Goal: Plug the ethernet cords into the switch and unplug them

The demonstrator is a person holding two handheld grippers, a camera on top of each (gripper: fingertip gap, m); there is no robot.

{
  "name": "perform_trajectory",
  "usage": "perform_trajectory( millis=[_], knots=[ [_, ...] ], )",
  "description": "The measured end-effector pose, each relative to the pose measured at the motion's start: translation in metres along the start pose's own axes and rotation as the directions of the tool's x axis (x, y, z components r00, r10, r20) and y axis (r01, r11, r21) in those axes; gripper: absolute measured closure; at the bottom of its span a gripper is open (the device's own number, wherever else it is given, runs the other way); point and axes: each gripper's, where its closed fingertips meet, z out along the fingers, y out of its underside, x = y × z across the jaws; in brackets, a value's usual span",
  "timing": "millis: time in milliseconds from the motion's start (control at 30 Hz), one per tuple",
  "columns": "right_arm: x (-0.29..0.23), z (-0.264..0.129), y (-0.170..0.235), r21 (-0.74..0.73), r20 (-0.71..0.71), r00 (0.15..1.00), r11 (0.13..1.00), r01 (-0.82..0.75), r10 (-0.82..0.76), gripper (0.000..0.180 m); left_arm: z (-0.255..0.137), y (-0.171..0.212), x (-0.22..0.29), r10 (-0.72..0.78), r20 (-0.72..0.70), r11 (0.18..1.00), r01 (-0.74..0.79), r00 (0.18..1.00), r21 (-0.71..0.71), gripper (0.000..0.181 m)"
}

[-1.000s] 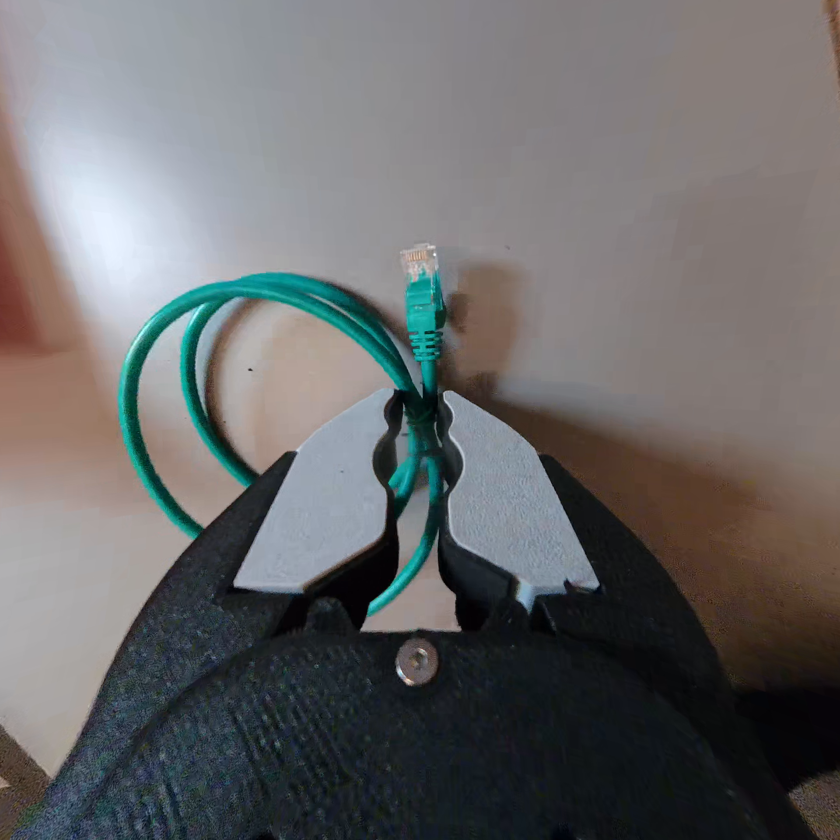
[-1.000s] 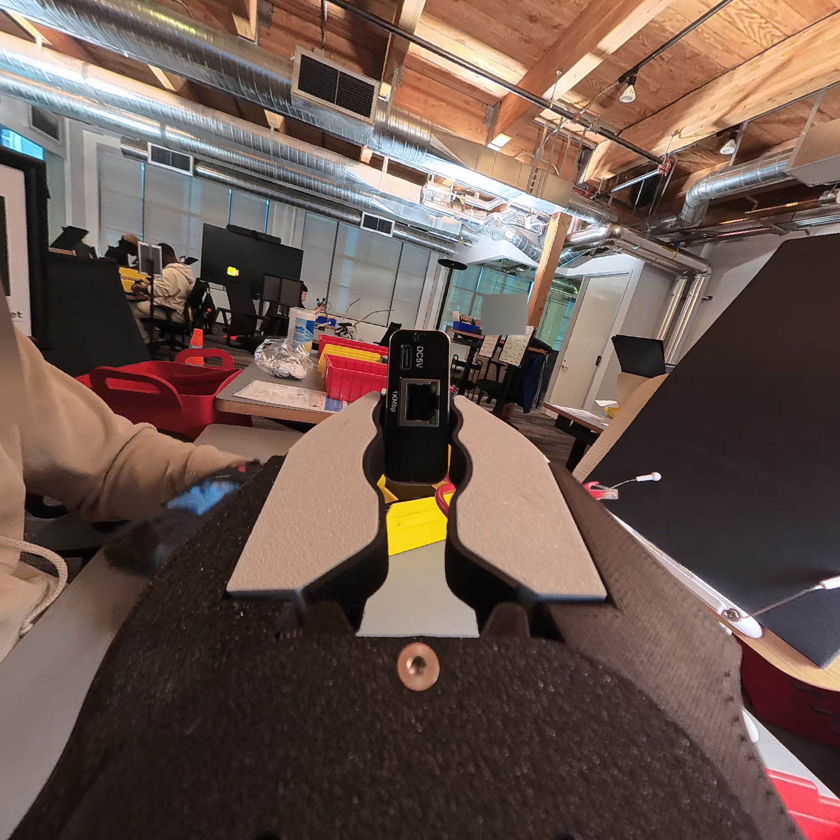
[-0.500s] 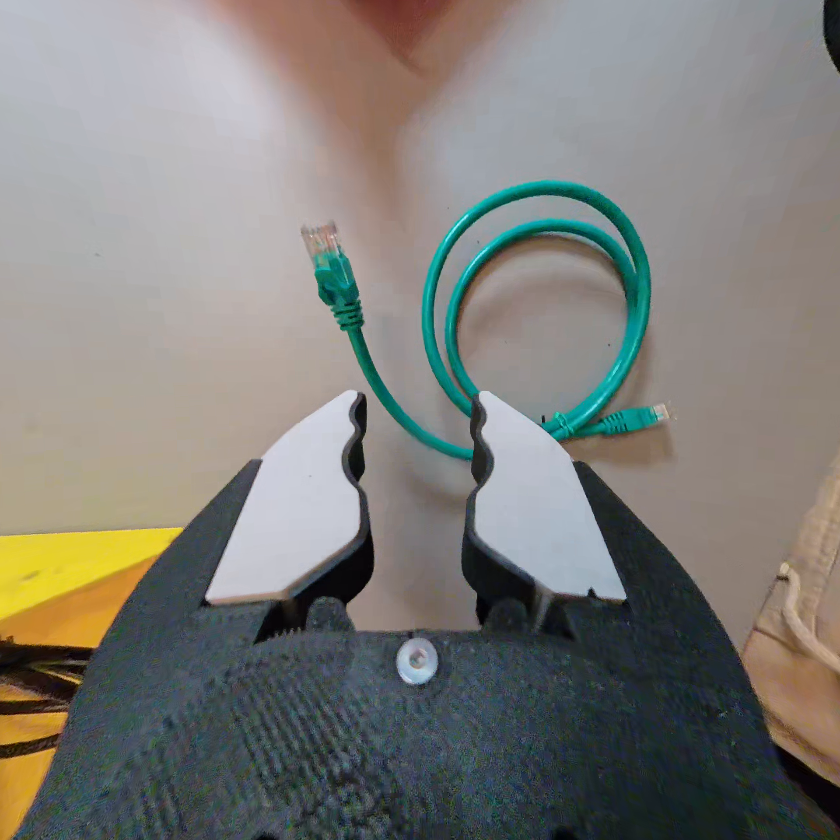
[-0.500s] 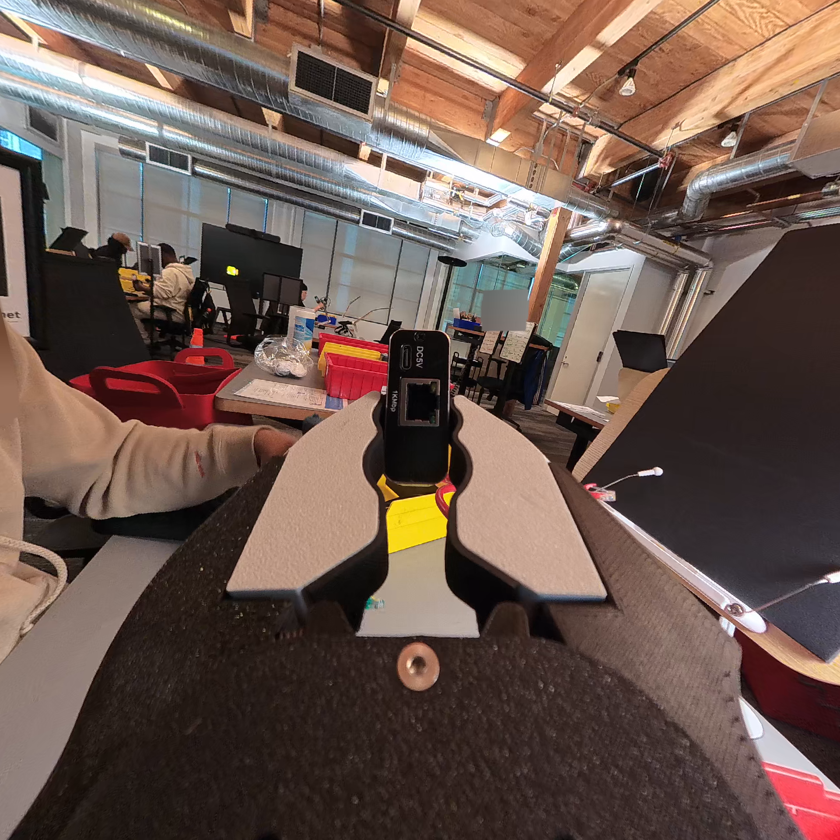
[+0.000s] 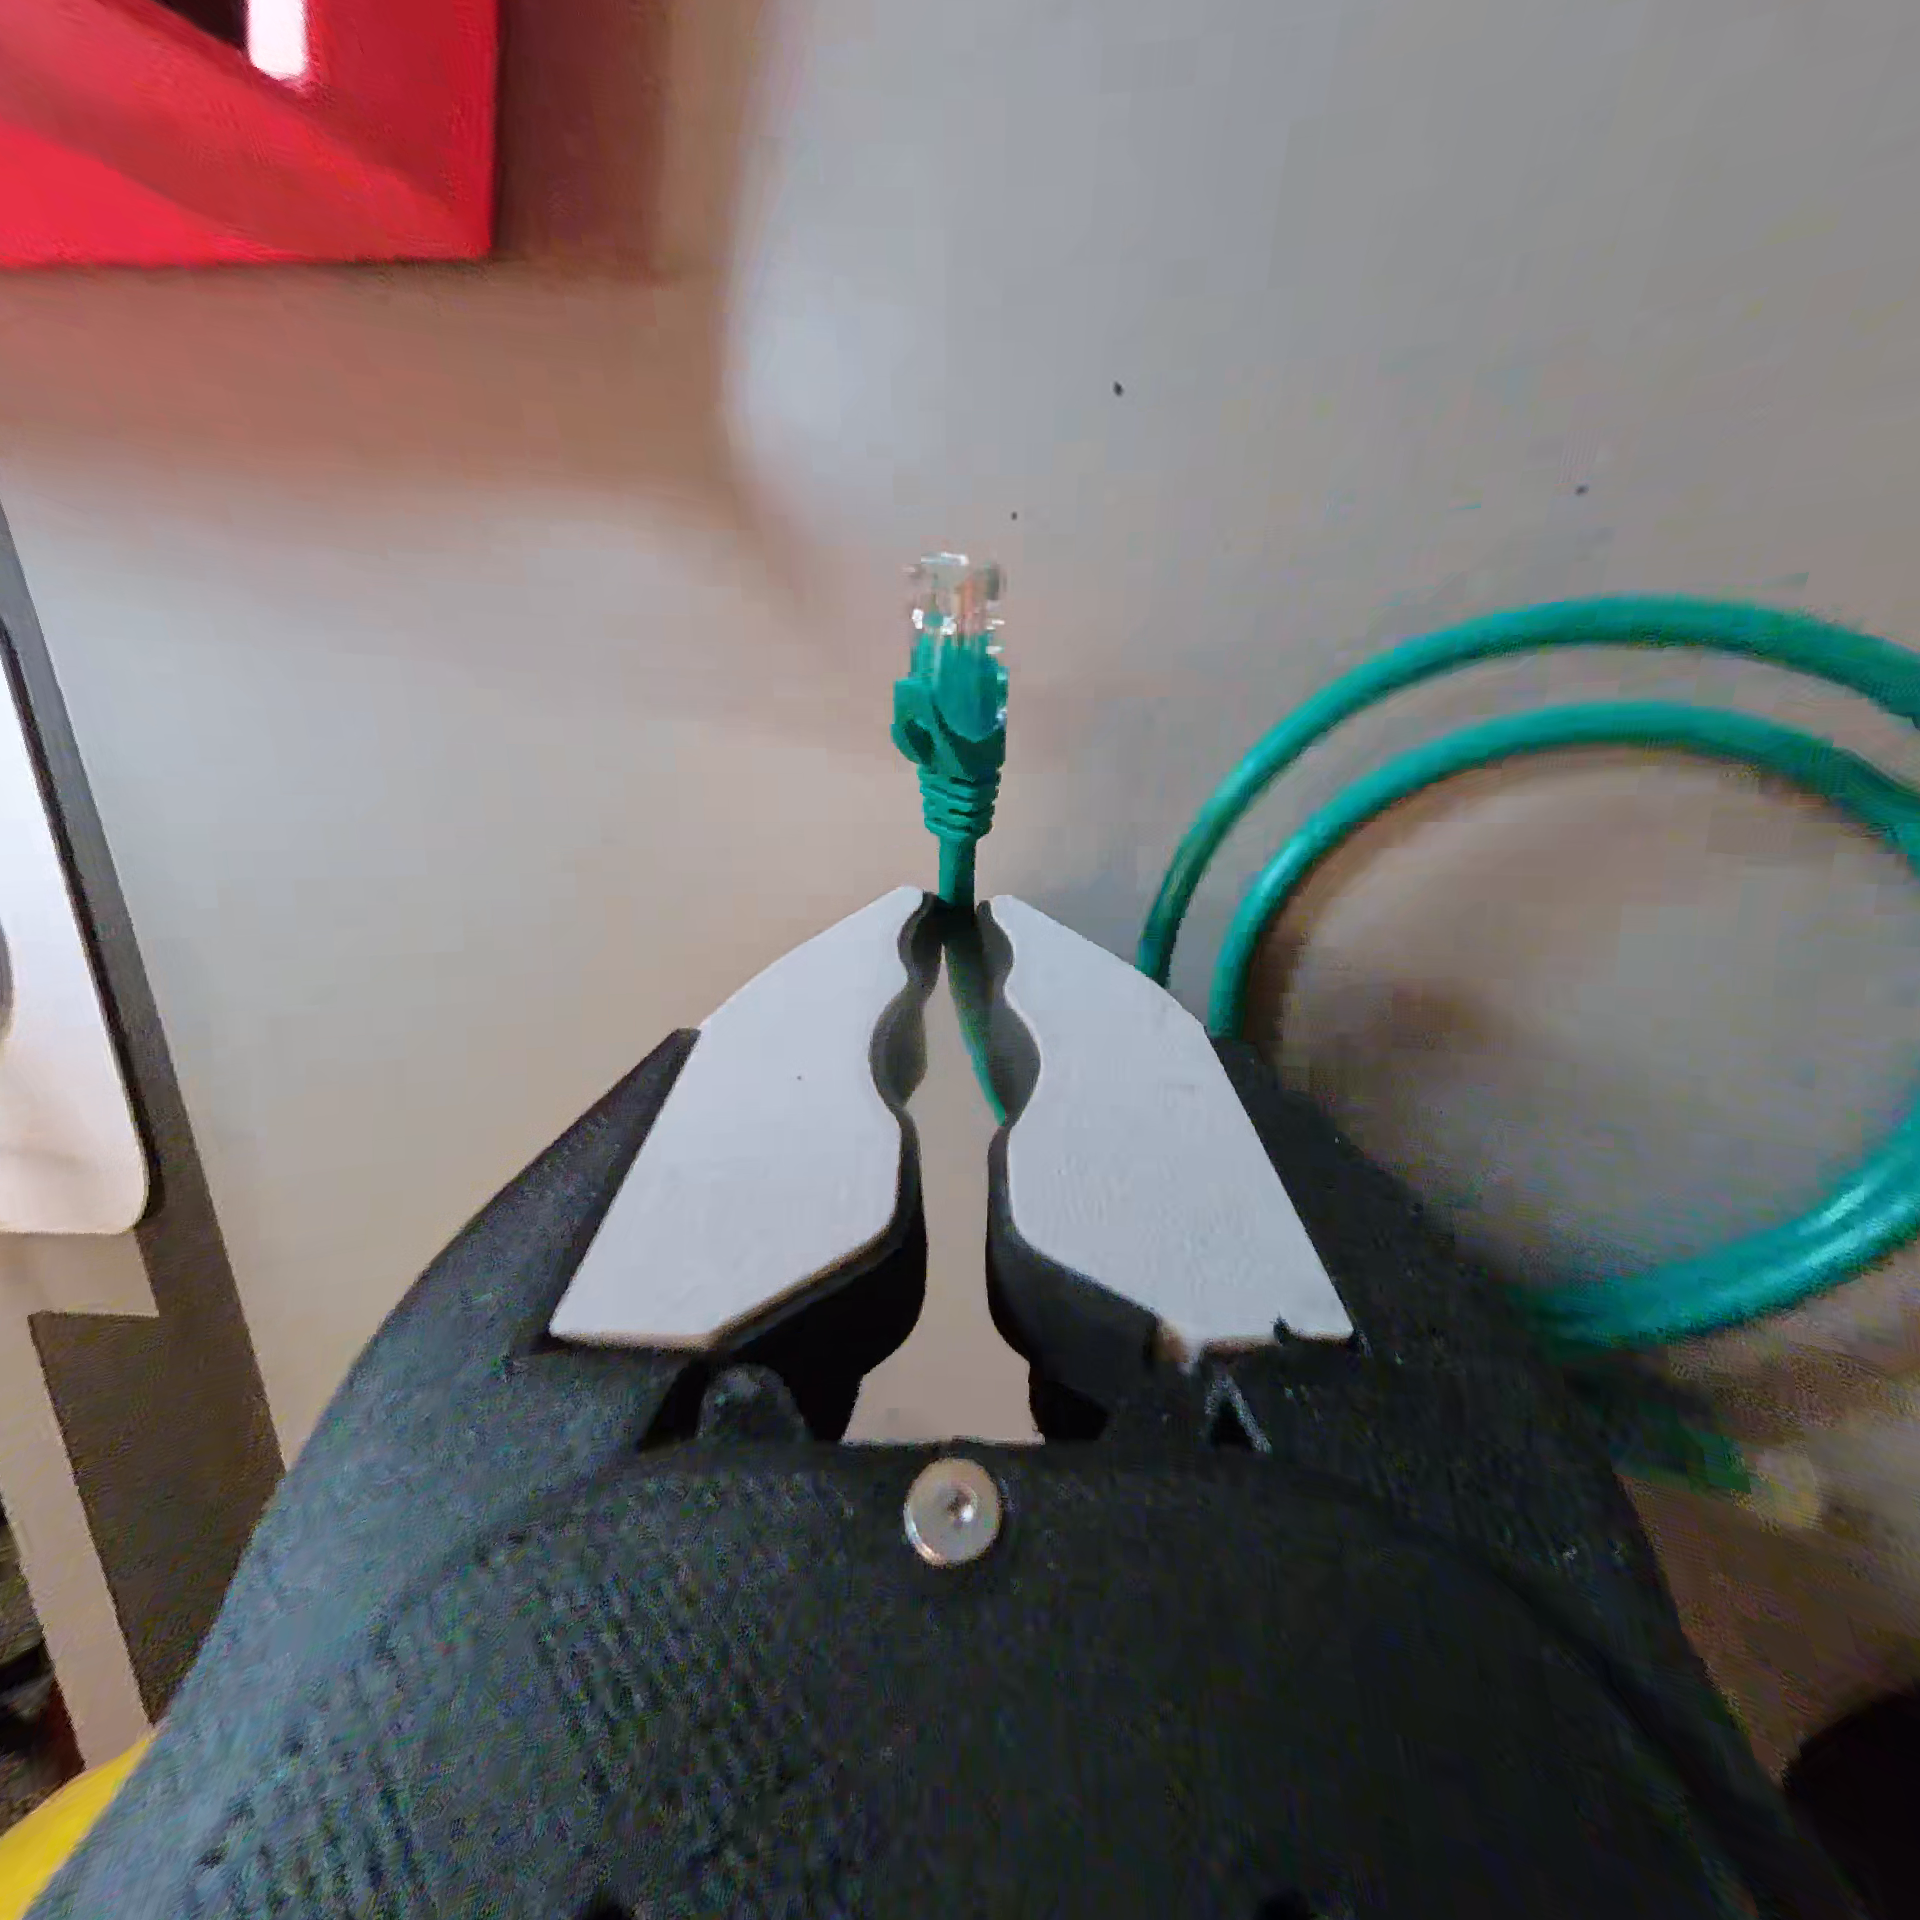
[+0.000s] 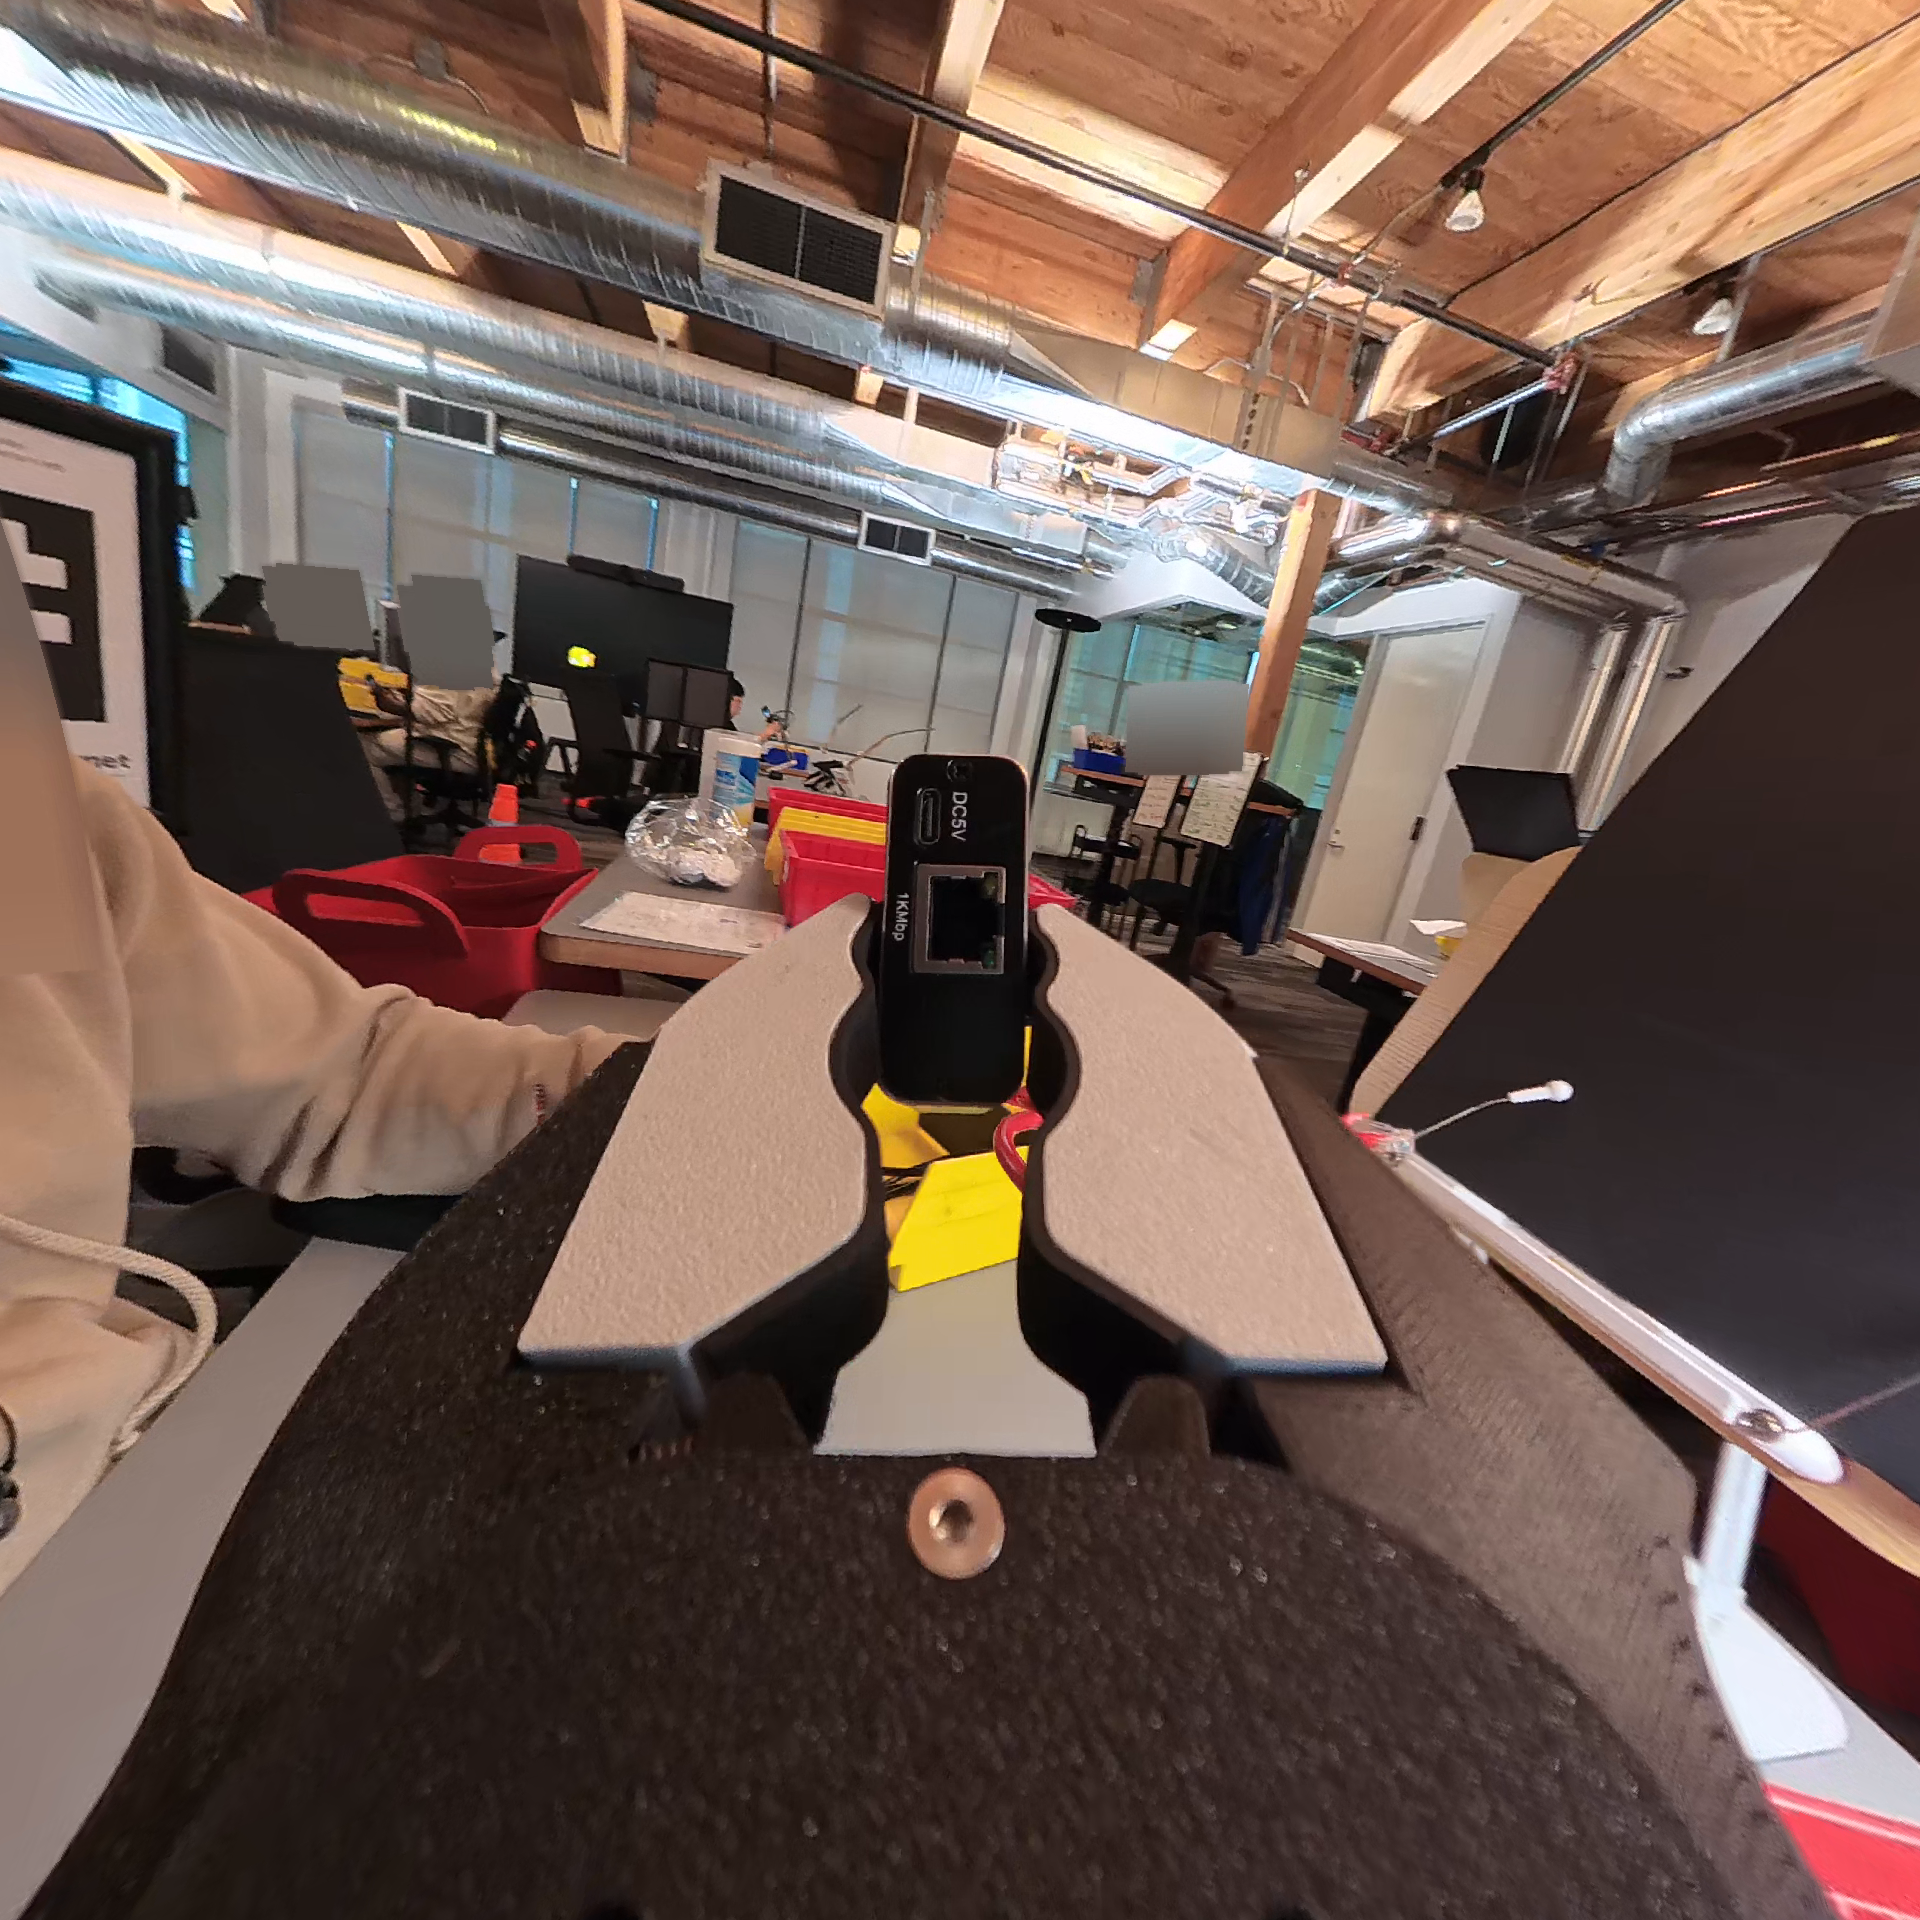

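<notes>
In the left wrist view my left gripper (image 5: pixel 956 904) is shut on a green ethernet cord (image 5: pixel 1455 748), just behind its boot. The clear plug (image 5: pixel 954 603) sticks straight out past the fingertips over the grey table (image 5: pixel 468 727). The rest of the cord loops to the right, blurred, with its other plug (image 5: pixel 1756 1465) low at the right. In the right wrist view my right gripper (image 6: pixel 954 914) is shut on a small black switch (image 6: pixel 954 925), held upright in the air. Its open ethernet port (image 6: pixel 964 916) faces the camera.
A red bin (image 5: pixel 239 125) sits at the top left of the left wrist view, a black-edged white board (image 5: pixel 73 987) at the left edge. In the right wrist view a person's cream sleeve (image 6: pixel 260 1039) reaches in from the left, yellow bins (image 6: pixel 951 1195) lie below the switch, and a black panel (image 6: pixel 1714 987) stands at the right. Some 35 cm of space lies between my two pairs of fingers.
Half a second ago my left gripper was open above the cord lying on the table. It has now shut on the cord behind its plug. The right gripper holds the switch as before.
</notes>
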Motion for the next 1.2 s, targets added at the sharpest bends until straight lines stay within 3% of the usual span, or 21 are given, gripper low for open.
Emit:
perform_trajectory(
  millis=[200, 367, 600, 733, 1067, 1200],
  knots=[
    [-0.002, 0.004, 0.010, -0.028, 0.020, 1.000, 1.000, -0.013, 0.014, 0.156, -0.004, -0.025, 0.001, -0.222, -0.173, 0.933, 0.260, 0.960, 0.250, 0.155],
    [-0.001, 0.006, 0.017, -0.039, 0.028, 0.999, 0.999, -0.037, 0.038, 0.156, -0.009, -0.037, 0.011, -0.184, -0.236, 0.908, 0.257, 0.954, 0.331, 0.151],
    [0.002, 0.005, 0.024, -0.047, 0.020, 0.998, 0.997, -0.054, 0.055, 0.156, 0.002, -0.041, 0.019, -0.100, -0.114, 0.954, 0.128, 0.988, 0.273, 0.152],
    [0.004, 0.003, 0.024, -0.045, 0.010, 0.998, 0.997, -0.059, 0.060, 0.156, 0.009, -0.040, 0.011, -0.071, 0.026, 0.961, 0.062, 0.997, 0.268, 0.154],
    [0.019, -0.010, 0.021, -0.015, -0.025, 0.996, 0.997, -0.080, 0.080, 0.155, -0.007, -0.042, -0.005, -0.074, 0.313, 0.935, -0.044, 0.947, 0.353, 0.161],
    [0.020, -0.010, 0.024, -0.009, -0.020, 0.995, 0.995, -0.099, 0.099, 0.156, -0.008, -0.040, -0.004, -0.109, 0.343, 0.927, -0.030, 0.933, 0.374, 0.164]
  ],
)
